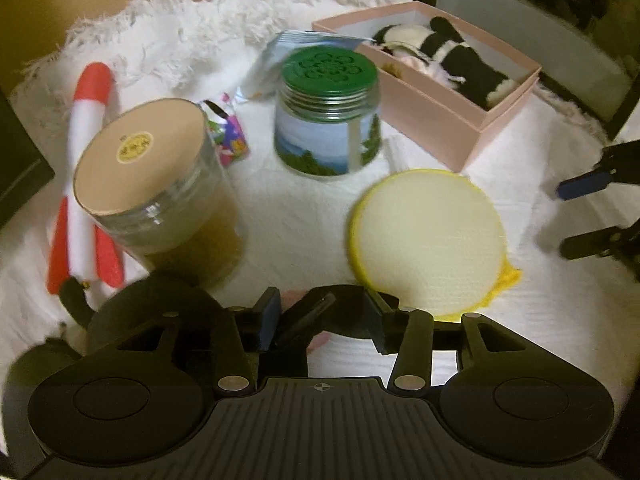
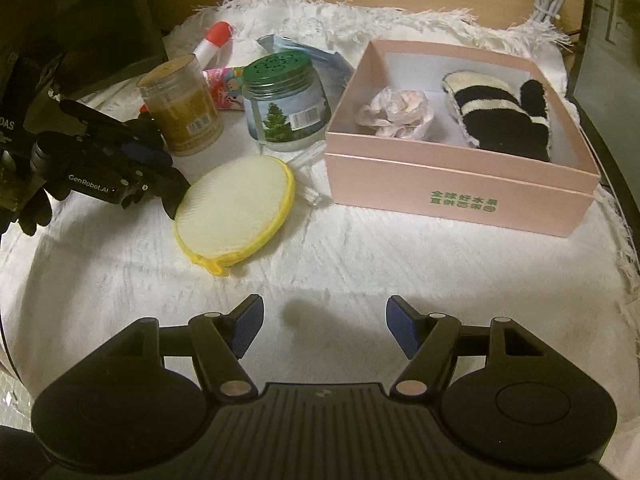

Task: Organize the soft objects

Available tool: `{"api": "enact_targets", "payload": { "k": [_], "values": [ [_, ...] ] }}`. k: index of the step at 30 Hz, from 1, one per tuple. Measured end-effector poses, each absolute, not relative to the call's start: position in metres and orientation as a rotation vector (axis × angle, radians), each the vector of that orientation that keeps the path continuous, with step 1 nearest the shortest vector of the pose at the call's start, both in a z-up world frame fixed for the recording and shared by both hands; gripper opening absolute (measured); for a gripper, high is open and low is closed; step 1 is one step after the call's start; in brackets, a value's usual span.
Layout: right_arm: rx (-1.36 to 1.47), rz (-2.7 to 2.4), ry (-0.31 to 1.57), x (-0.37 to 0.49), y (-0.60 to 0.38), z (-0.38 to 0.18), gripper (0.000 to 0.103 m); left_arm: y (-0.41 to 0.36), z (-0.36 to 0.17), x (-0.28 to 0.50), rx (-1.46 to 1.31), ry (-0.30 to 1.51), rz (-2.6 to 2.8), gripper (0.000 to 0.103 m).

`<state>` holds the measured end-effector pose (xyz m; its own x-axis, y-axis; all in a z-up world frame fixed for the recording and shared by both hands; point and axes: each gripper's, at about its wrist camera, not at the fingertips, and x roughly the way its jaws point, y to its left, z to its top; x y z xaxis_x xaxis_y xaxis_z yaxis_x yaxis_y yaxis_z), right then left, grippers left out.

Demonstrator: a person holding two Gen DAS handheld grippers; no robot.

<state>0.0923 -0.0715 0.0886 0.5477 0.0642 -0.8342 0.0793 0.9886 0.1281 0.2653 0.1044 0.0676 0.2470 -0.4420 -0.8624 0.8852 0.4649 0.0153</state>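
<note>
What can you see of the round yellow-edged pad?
The round flat pad with a pale cream mesh face and a yellow stitched rim looks soft, like a sponge or scrubbing cloth. A small yellow tab sticks out at its near edge. It lies flat on the white textured cloth, between the pink cardboard box and the left tongs, whose tip is at its rim; contact unclear.

Rocket toy [image 2: 213,41] mostly hidden behind jar [image 2: 181,106]; packet [image 1: 226,133] blurred.

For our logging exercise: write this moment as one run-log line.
left gripper: open, at yellow sponge pad edge | right gripper: open, empty | pink box: holds striped mitten, pale scrunchie
</note>
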Motion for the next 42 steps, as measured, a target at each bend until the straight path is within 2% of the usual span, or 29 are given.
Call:
{"api": "enact_targets", "payload": {
  "k": [9,15,22,26,34,37,42],
  "values": [
    [0.17,-0.007,0.984,0.093,-0.074,0.084,0.069,0.125,0.074,0.226,0.451,0.946,-0.99,0.051],
    [0.138,-0.007,0.952,0.099,-0.066,0.086,0.069,0.153,0.079,0.201,0.224,0.963,-0.998,0.05],
    [0.104,0.008,0.954,0.103,-0.057,0.084,0.069,0.17,0.077,0.16,0.291,0.816,-0.916,0.05],
    [0.086,0.013,0.973,0.102,-0.051,0.078,0.069,0.177,0.083,0.167,0.254,0.759,-0.867,0.05],
    [0.09,0.041,0.919,0.103,-0.044,0.086,0.069,0.153,0.066,0.199,0.364,0.828,-0.904,0.05],
    [0.141,0.052,0.886,0.123,-0.04,0.089,0.069,0.151,0.059,0.202,0.332,0.836,-0.906,0.052],
    [0.28,-0.013,0.934,0.16,-0.038,0.068,0.07,0.156,0.049,0.201,0.234,0.819,-0.868,0.052]
  ]
}}
